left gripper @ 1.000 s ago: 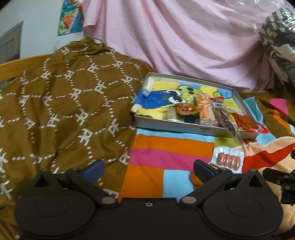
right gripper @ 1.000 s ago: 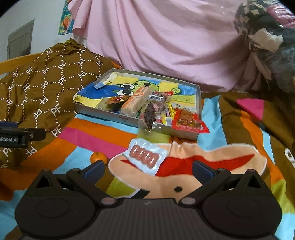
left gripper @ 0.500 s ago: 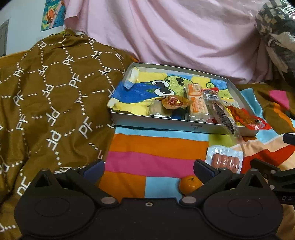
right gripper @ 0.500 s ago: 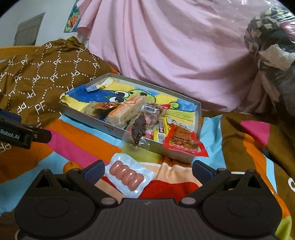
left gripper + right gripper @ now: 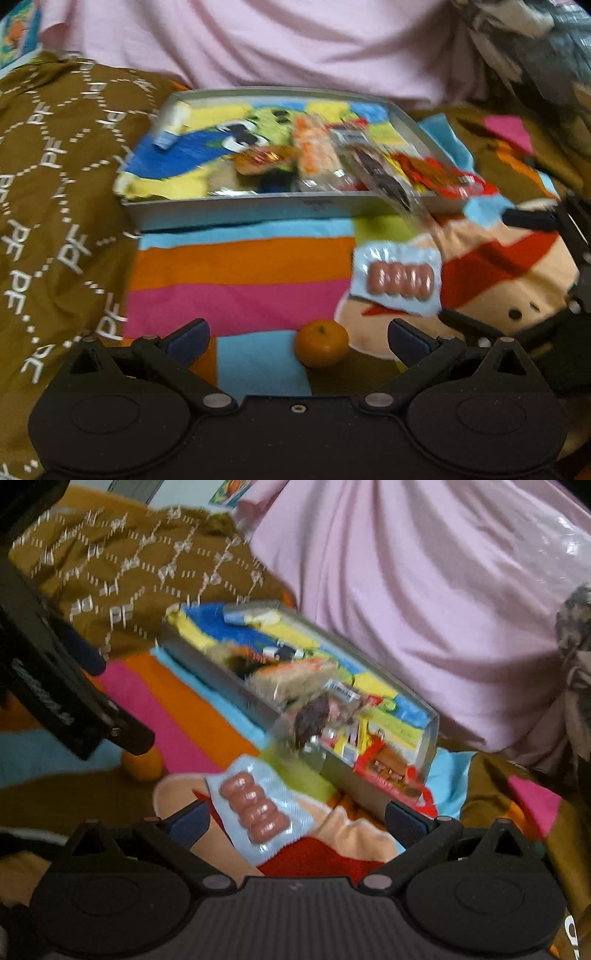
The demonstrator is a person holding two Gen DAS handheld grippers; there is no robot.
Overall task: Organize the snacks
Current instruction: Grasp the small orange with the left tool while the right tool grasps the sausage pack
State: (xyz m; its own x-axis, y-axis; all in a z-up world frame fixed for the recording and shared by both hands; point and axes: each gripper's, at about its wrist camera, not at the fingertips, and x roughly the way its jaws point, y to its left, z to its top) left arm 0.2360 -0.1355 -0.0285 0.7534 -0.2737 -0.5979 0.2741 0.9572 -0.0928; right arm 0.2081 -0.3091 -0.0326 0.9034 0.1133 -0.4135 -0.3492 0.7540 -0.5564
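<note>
A grey tray [image 5: 240, 212] with a cartoon lining holds several snack packets; it also shows in the right wrist view [image 5: 236, 692]. A sausage pack [image 5: 399, 280] lies on the striped blanket in front of it. A small orange [image 5: 322, 343] sits between the fingers of my open, empty left gripper [image 5: 298, 338]. My right gripper [image 5: 297, 821] is open and empty, with the sausage pack [image 5: 255, 810] lying between its fingers. The orange [image 5: 144, 764] shows there at left, partly hidden behind the left gripper.
A brown patterned quilt [image 5: 55, 177] is heaped at the left. A pink sheet [image 5: 424, 590] hangs behind the tray. A dark snack packet [image 5: 388, 181] and a red packet [image 5: 395, 775] overhang the tray's near edge. Both views are blurred.
Both grippers have moved forward and lower. The orange now sits between the left fingers and the sausage pack between the right fingers. The right view has tilted and swung left.
</note>
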